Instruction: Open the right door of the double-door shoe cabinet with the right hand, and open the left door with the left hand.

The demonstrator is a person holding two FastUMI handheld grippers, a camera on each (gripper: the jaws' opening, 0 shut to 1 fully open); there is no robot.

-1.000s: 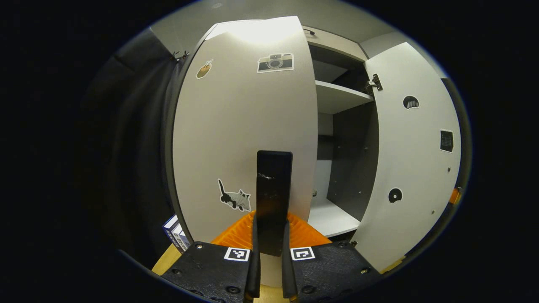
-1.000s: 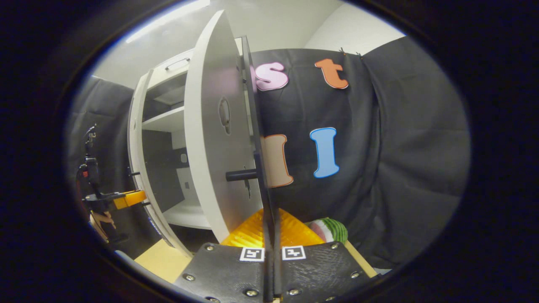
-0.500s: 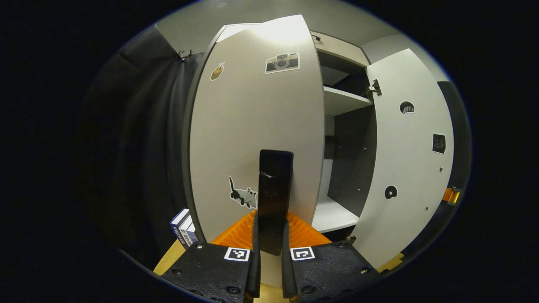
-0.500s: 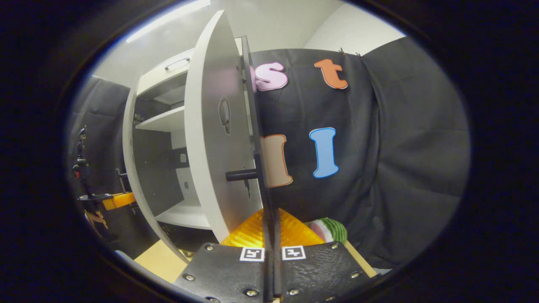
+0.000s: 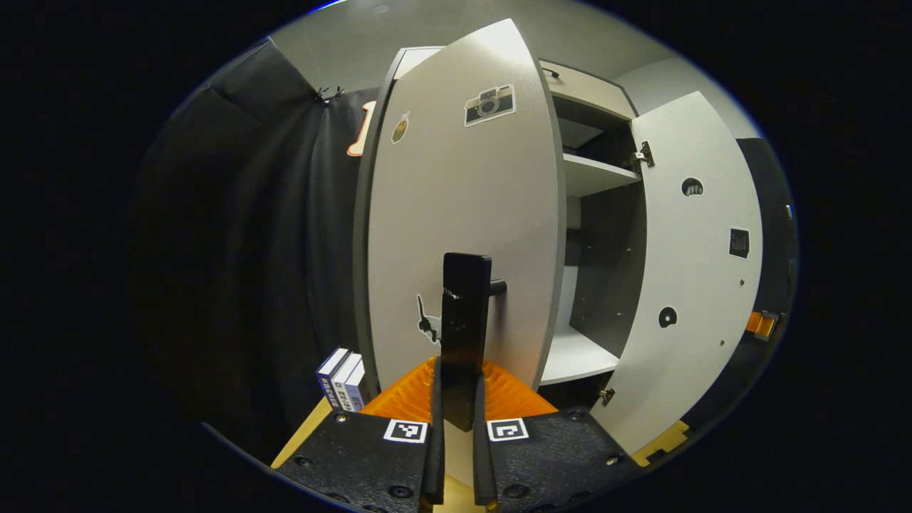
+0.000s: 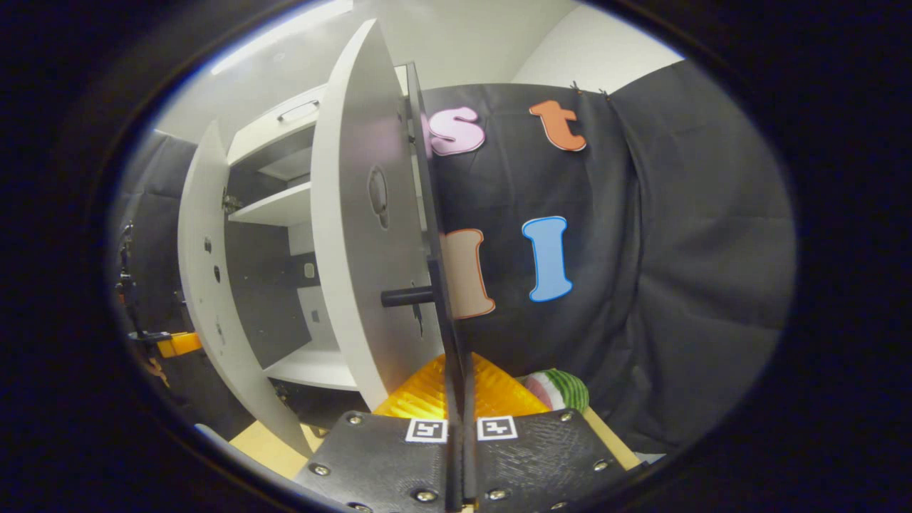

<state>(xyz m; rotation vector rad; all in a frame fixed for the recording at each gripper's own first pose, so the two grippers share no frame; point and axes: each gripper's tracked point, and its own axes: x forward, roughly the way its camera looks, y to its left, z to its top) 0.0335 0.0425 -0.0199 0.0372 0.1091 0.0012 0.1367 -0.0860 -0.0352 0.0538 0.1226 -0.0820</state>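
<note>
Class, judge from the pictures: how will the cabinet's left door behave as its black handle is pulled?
The left door looks like a stiff flat panel, so it probably swings without flexing. The left gripper clamps the black handle; that flat bar seems unlikely to slip.

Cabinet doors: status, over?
Left tongs shut on left handle. Right tongs shut on right handle. Left door, right door both open. Nothing blocking.

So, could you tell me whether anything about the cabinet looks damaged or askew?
Nothing stands out. Both doors hang straight on their hinges: the left door with the left gripper shut on its handle, the right door swung wide. The shelves sit level.
</note>
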